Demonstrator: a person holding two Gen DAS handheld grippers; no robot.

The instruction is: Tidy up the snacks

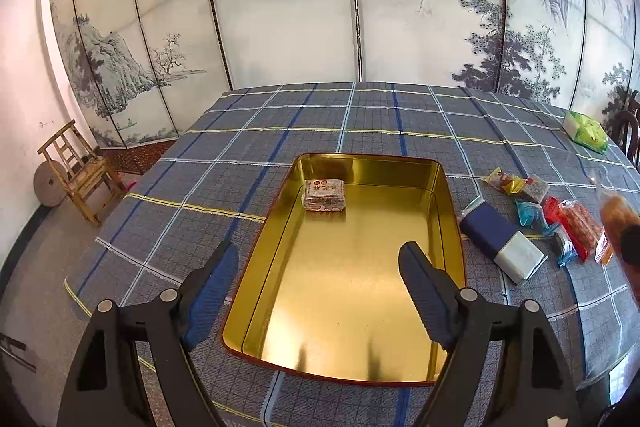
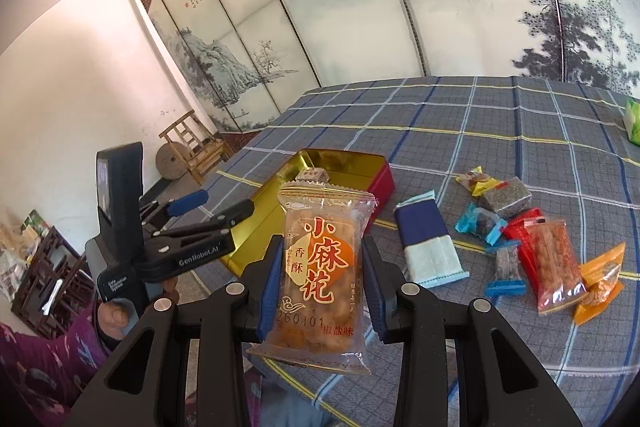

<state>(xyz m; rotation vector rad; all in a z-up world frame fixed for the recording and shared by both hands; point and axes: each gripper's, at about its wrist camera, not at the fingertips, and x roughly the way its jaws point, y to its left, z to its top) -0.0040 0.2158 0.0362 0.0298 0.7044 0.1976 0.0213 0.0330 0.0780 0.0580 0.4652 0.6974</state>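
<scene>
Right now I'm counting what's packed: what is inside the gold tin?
Inside the gold tin lies one small wrapped snack, near its far end. The remaining floor shows bare.

Packet (image 1: 323, 195) in tin (image 1: 448, 211), snacks (image 1: 532, 211) right.

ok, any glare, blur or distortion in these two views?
Left wrist: gold tin mirrors glare; fisheye bows the folding screen; snack at right edge smeared. Right wrist: sharp, clear fried-twist packet legible in right gripper, corners vignetted.
</scene>
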